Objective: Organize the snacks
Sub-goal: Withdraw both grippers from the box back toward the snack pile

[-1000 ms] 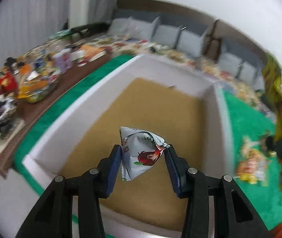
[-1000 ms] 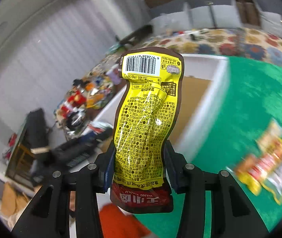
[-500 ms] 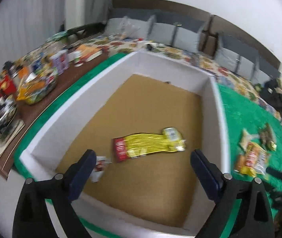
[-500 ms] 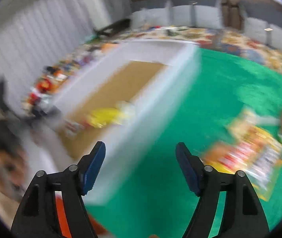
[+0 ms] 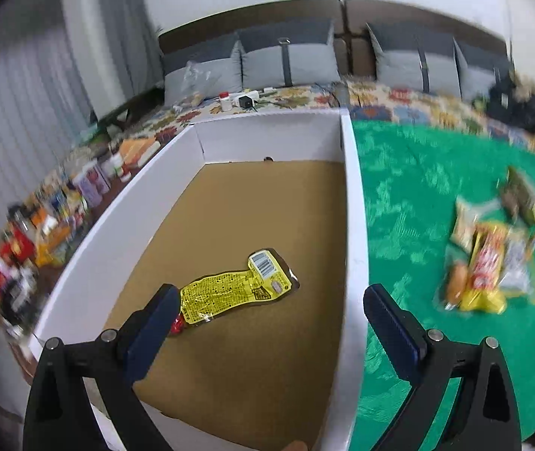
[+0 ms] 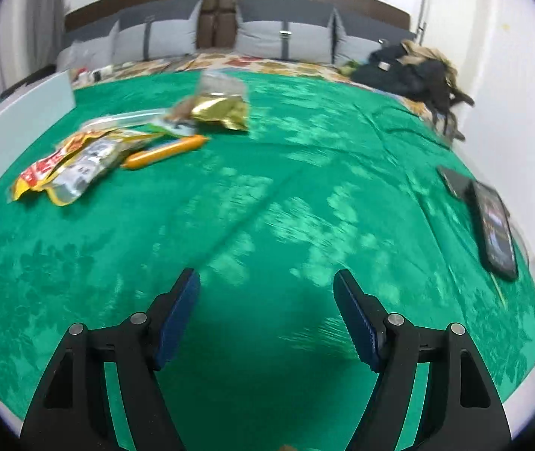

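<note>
A white box (image 5: 352,203) with a brown floor stands on the green cloth (image 5: 414,188). A yellow snack packet (image 5: 229,293) lies flat inside it. My left gripper (image 5: 271,323) is open and empty above the box's near end. A pile of snack packets (image 5: 489,255) lies on the cloth to the right of the box; it also shows in the right wrist view (image 6: 90,154), with an orange sausage (image 6: 164,152) and a gold packet (image 6: 218,111). My right gripper (image 6: 267,315) is open and empty over bare cloth (image 6: 267,206).
A side table with many small items (image 5: 49,218) runs along the box's left. Grey pillows (image 5: 286,60) line the back. Dark phones or tablets (image 6: 493,225) lie at the cloth's right edge. A dark bag (image 6: 410,67) sits at the back right.
Both grippers opened and dropped their packets into the box. The right gripper then swung right, away from the box and over the cloth. The left view turned right, showing the pile.
</note>
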Demonstrator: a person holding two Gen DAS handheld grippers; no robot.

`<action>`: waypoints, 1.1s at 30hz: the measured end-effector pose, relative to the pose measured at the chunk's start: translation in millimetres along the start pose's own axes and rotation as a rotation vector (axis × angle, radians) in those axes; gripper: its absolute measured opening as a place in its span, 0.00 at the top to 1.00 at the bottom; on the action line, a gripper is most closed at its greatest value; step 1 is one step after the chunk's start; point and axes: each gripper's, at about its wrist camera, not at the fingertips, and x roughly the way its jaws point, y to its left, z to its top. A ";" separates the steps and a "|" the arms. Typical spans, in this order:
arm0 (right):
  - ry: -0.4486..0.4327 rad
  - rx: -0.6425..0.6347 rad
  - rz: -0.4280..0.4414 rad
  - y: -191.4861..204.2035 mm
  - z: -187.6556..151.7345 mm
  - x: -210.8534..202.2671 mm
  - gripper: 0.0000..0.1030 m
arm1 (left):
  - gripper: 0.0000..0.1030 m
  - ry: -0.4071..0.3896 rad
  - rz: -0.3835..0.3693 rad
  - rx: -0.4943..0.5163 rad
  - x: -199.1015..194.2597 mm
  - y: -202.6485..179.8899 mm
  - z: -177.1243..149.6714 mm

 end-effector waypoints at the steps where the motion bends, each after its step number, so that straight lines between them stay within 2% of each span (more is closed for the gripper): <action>1: -0.003 0.015 0.011 -2.7 2.2 2.0 0.25 | 0.06 0.010 0.014 0.026 2.9 -6.5 -0.8; 7: 0.017 0.016 0.055 -1.6 -0.2 9.7 0.25 | 0.06 0.061 0.074 0.098 11.8 -22.5 -4.8; 14: 0.061 0.062 0.061 -8.3 -6.7 19.3 0.26 | 0.06 0.104 0.115 0.146 15.5 -33.4 -13.6; 18: 0.059 0.062 0.057 -8.8 -5.7 20.3 0.25 | 0.06 0.113 0.079 0.135 7.5 -41.2 -20.2; 22: 0.062 0.041 0.053 -5.6 -5.4 21.4 0.22 | 0.05 0.113 0.074 0.149 3.6 -52.2 -27.5; 24: 0.060 0.038 0.055 -5.0 -5.8 21.6 0.21 | 0.06 0.112 0.060 0.116 1.1 -50.7 -27.7; 26: 0.061 0.039 0.059 -5.3 -5.3 21.5 0.20 | 0.06 0.071 0.085 0.069 -9.7 -47.1 -24.9; 29: 0.057 0.033 0.062 -5.0 -5.8 21.4 0.19 | 0.05 -0.080 0.168 0.039 -45.9 -54.1 -18.1; 31: 0.055 0.032 0.064 -4.6 -6.3 21.5 0.18 | 0.05 -0.154 0.148 0.025 -68.6 -62.6 -14.3; 33: 0.054 0.031 0.067 -4.5 -5.9 21.7 0.17 | 0.01 -0.208 0.078 0.021 -89.5 -77.8 -12.1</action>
